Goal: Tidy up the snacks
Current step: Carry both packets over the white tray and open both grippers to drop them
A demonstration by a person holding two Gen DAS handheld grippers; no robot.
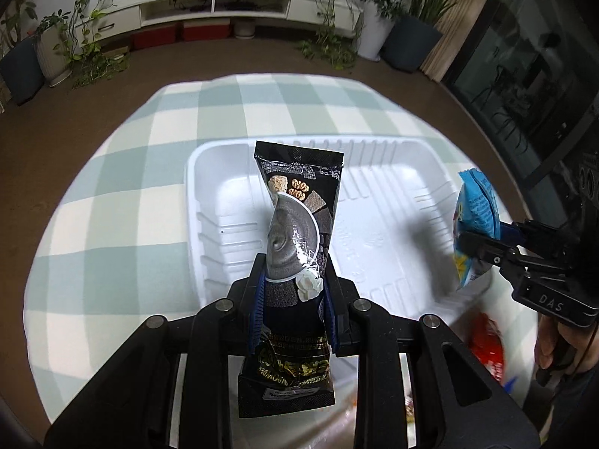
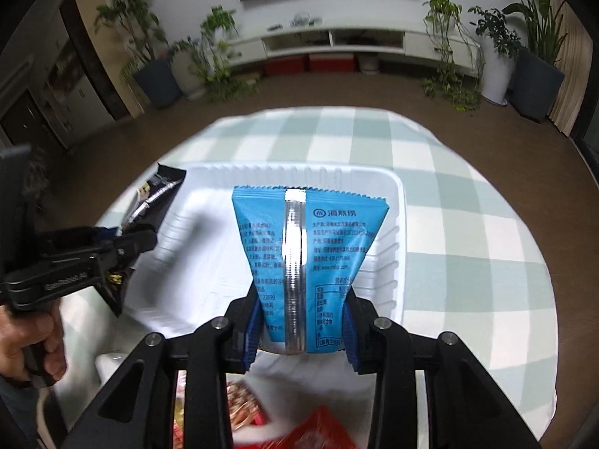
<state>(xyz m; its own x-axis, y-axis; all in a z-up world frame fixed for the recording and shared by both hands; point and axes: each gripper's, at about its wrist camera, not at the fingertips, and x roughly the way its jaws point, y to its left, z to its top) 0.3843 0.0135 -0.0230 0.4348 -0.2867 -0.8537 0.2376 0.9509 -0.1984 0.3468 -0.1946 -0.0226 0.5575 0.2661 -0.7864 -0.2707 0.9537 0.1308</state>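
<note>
Snacks [image 2: 284, 422] below right gripper [image 2: 301, 331] blur (fingers hide some).

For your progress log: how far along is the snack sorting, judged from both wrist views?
Done: nothing; the white tray looks empty. In hand: left gripper holds the black packet, right gripper the blue packet, both over the tray. Left: red snacks nearby.

White tray [image 1: 209, 157] on checked tablecloth [image 1: 112, 172]
</note>
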